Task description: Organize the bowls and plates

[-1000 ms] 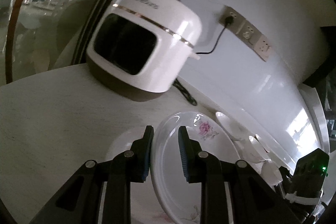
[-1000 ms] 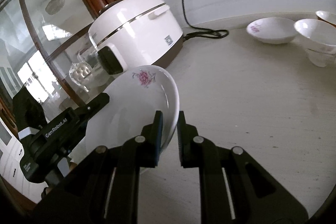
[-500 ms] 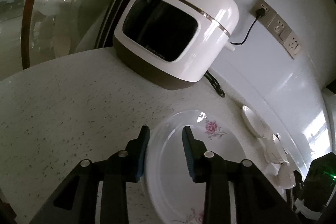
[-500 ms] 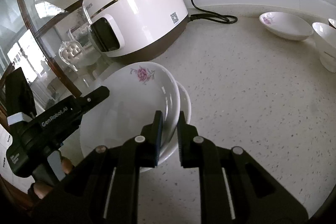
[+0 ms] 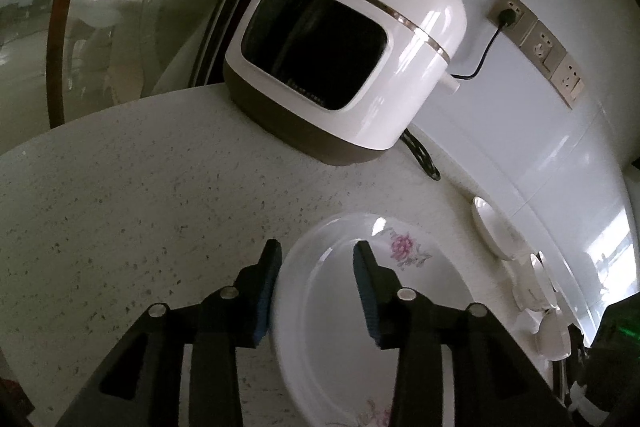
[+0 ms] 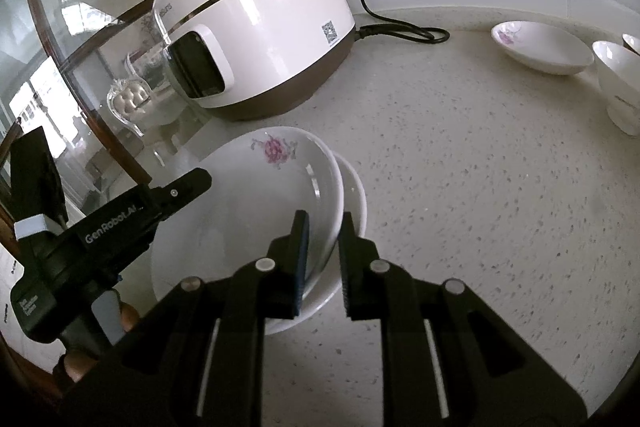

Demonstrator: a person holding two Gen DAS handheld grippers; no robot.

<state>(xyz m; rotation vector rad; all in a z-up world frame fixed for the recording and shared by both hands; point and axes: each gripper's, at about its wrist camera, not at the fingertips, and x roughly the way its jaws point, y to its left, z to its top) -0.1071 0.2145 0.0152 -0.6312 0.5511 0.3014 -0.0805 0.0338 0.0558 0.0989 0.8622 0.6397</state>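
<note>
A white plate with a pink flower (image 6: 256, 211) lies nested in a second white plate (image 6: 357, 203) on the speckled counter. My right gripper (image 6: 323, 259) is shut on the top plate's near right rim. In the left wrist view the flowered plate (image 5: 420, 291) fills the lower middle. My left gripper (image 5: 316, 291) straddles its left rim, and its jaws are opening, with the pads off the china. One of the left gripper's fingers (image 6: 180, 191) reaches in over the plate's far left edge in the right wrist view.
A white and brown rice cooker (image 6: 256, 39) stands behind the plates, its black cord (image 6: 400, 31) running along the wall. A shallow flowered dish (image 6: 540, 47) and small bowls (image 6: 616, 83) sit at the right. A curved glass cabinet door (image 6: 80, 47) borders the left.
The flowered plate went from tilted up in the air to lying flat in the lower plate. The left gripper's jaws have spread apart; the right gripper's grip is unchanged.
</note>
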